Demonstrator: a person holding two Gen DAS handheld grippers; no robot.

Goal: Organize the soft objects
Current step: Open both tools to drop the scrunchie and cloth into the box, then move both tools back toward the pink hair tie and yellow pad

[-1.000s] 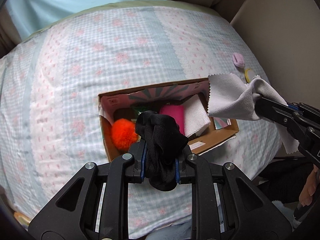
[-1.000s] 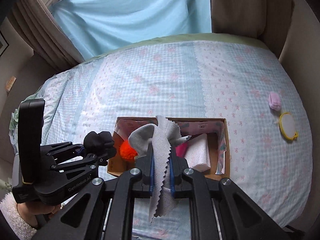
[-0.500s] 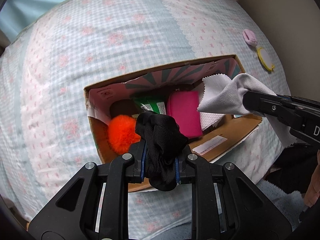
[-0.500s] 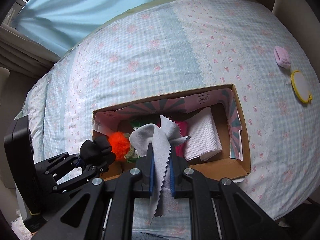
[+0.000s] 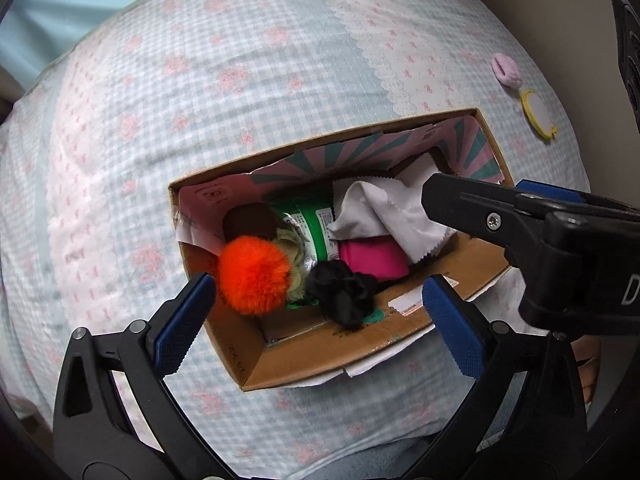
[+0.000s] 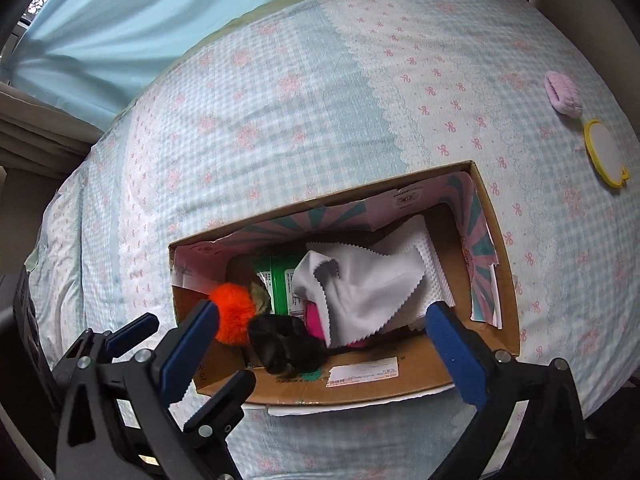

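An open cardboard box (image 5: 248, 356) (image 6: 500, 264) sits on the bed. Inside lie a black cloth (image 5: 344, 294) (image 6: 284, 346), a grey-white cloth (image 5: 384, 212) (image 6: 360, 284), an orange pom-pom (image 5: 252, 276) (image 6: 232, 312), a pink item (image 5: 374, 258) and a green packet (image 5: 316, 232). My left gripper (image 5: 320, 324) is open and empty above the box's near wall. My right gripper (image 6: 320, 344) is open and empty above the box; in the left wrist view it (image 5: 520, 224) reaches in from the right.
The bed has a blue-and-pink checked cover (image 5: 240, 80). A pink scrunchie (image 5: 507, 70) (image 6: 563, 94) and a yellow-rimmed round mirror (image 5: 538, 114) (image 6: 605, 152) lie on it to the right of the box. A light blue curtain (image 6: 140, 20) hangs behind.
Both grippers moved closer over the box and opened. The black cloth dropped from the left gripper and the grey-white cloth from the right gripper into the box.
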